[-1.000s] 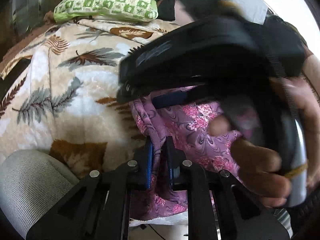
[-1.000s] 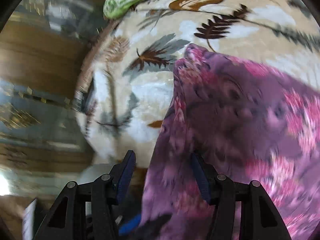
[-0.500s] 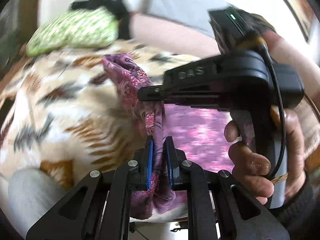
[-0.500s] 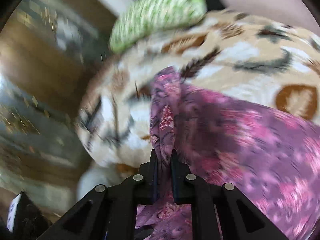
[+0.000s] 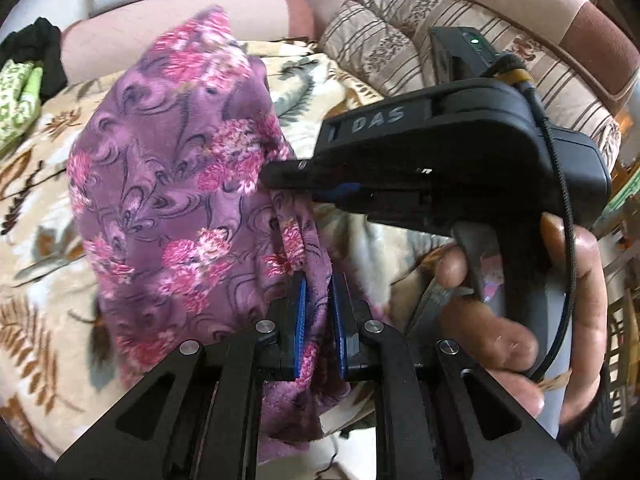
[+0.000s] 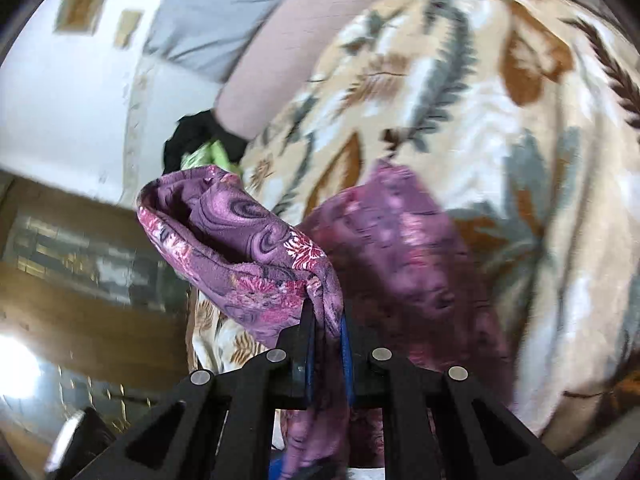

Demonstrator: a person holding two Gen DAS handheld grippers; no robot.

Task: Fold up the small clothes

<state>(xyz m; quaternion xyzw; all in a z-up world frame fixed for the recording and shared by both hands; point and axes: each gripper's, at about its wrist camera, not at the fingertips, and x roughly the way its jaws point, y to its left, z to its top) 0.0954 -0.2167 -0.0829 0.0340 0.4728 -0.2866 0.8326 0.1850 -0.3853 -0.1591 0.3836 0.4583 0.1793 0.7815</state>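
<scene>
A purple garment with pink flowers (image 5: 176,184) hangs lifted above the leaf-patterned blanket (image 5: 36,208). My left gripper (image 5: 319,280) is shut on its gathered edge. My right gripper (image 6: 326,316) is shut on another edge of the same garment (image 6: 248,256); it also shows in the left wrist view (image 5: 276,174), just above and ahead of the left one, held by a hand. The cloth bulges up and to the left between the two grips.
A green patterned pillow (image 5: 16,100) and a dark cloth (image 5: 36,44) lie at the blanket's far left. A striped cushion (image 5: 408,28) lies to the right. A person's bare arm (image 5: 180,20) rests beyond the blanket.
The right gripper closed on the garment's edge a second ago. Both grippers then lifted the cloth off the blanket and swung it up, so it now hangs raised.
</scene>
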